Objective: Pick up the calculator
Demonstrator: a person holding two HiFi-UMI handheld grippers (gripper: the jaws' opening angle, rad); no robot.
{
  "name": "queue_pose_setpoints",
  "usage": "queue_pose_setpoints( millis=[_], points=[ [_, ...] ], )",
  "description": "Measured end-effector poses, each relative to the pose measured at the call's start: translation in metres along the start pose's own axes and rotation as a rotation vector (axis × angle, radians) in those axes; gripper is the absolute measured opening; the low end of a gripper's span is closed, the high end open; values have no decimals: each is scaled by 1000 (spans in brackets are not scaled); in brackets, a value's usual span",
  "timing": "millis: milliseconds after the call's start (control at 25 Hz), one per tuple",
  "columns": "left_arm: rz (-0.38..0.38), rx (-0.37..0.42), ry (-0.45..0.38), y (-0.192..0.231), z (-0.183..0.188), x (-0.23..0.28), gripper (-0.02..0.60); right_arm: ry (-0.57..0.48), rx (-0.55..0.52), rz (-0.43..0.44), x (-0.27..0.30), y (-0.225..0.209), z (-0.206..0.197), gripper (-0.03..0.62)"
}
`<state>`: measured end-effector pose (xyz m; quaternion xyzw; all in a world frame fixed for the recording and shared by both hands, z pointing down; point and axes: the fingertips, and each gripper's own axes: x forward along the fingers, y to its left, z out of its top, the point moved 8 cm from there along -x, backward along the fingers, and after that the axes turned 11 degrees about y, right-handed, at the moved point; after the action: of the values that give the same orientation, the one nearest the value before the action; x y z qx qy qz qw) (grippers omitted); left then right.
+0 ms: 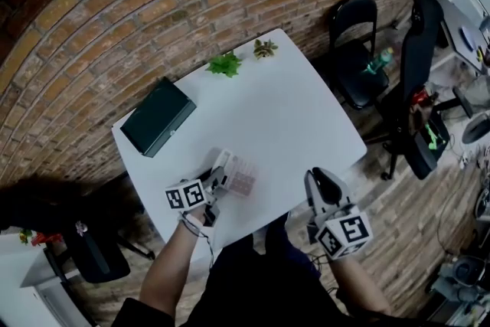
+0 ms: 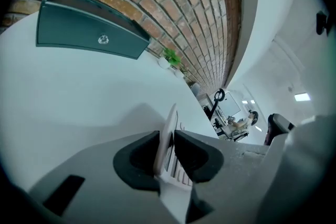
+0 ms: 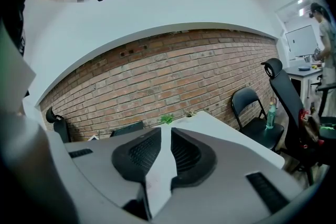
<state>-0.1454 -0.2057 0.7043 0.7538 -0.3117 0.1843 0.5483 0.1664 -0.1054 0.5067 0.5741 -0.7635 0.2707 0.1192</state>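
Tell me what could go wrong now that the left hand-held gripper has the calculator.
1. The left hand-held gripper pinches the calculator near one end only, so it may swing or slip when lifted.
2. It lies near the front edge of the table; if it slips, it could fall to the floor.

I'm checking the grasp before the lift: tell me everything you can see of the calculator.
The calculator is small, flat and white, plastic by its look, with rows of pinkish keys facing up. It is at the near side of the white table. The left gripper has its fingers closed on its thin near edge. Whether it has left the table cannot be told.
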Motion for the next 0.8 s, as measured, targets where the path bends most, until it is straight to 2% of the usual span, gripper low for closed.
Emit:
queue_pose_setpoints(
  millis=[200,400,560,800],
  points=[
    [-28,-26,-35,-6,-3,-5,62,-1,-3,10,-6,4,-3,61],
    [-44,-12,-83,-22,-4,-14,49,2,-8,22,-12,9,-4,57],
    [-45,5,-86,-30,-4,-19,49,-11,-5,23,-16,9,-1,55],
    [-90,20,-117,-51,1,-36,48,-28,-14,21,-24,11,5,52]
  ],
)
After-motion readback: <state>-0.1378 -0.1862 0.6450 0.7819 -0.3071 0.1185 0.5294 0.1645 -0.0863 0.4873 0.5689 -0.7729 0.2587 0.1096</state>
